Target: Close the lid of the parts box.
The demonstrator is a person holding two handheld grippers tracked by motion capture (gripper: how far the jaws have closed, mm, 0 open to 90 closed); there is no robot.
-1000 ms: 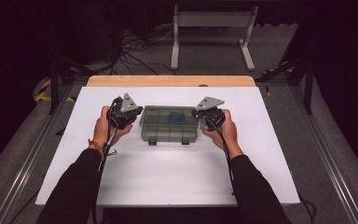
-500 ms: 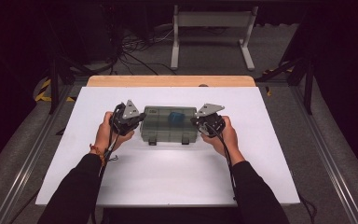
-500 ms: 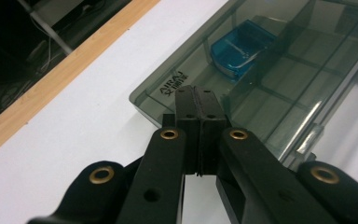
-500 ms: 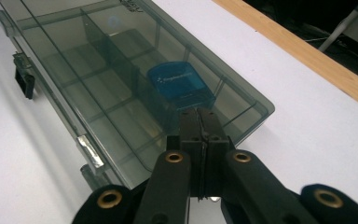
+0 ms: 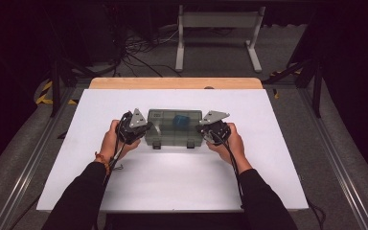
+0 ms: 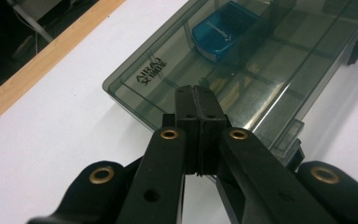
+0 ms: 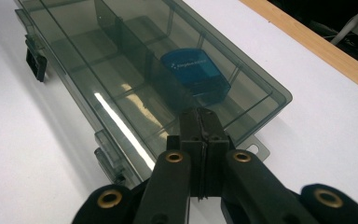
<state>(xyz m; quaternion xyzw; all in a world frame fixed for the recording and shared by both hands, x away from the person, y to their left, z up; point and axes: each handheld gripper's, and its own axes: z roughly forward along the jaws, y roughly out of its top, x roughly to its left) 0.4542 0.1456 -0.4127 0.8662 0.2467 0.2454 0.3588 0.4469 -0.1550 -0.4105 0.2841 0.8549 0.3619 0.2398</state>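
Presently, a smoky see-through plastic box (image 5: pixel 173 127) lies flat near the middle of the white table (image 5: pixel 278 158), its long side running across, lid down. Two dark latches (image 5: pixel 156 145) sit on its near edge (the second one lies further right on the same edge). Inside, dividers split the box into compartments, and a blue item (image 5: pixel 179 120) lies in one toward the far side, right of centre. In the left gripper view, raised lettering (image 6: pixel 150 71) shows on the lid near one corner.

The left gripper (image 5: pixel 141 130) is held at the left end of the box, and in its own view the two black jaws are pressed flat together with nothing between them, their tips (image 6: pixel 196 93) over the lid at that end. Whether the tips touch the lid cannot be told.

The right gripper (image 5: pixel 206 132) sits at the right end of the box. Its jaws likewise meet face to face, empty, with the tips (image 7: pixel 200 116) over the lid close to the blue item's compartment; contact cannot be judged here either.

Both hands (image 5: pixel 110 143) grasp the grippers from the near side, forearms in dark sleeves. A wooden strip (image 5: pixel 172 83) borders the table's far edge.
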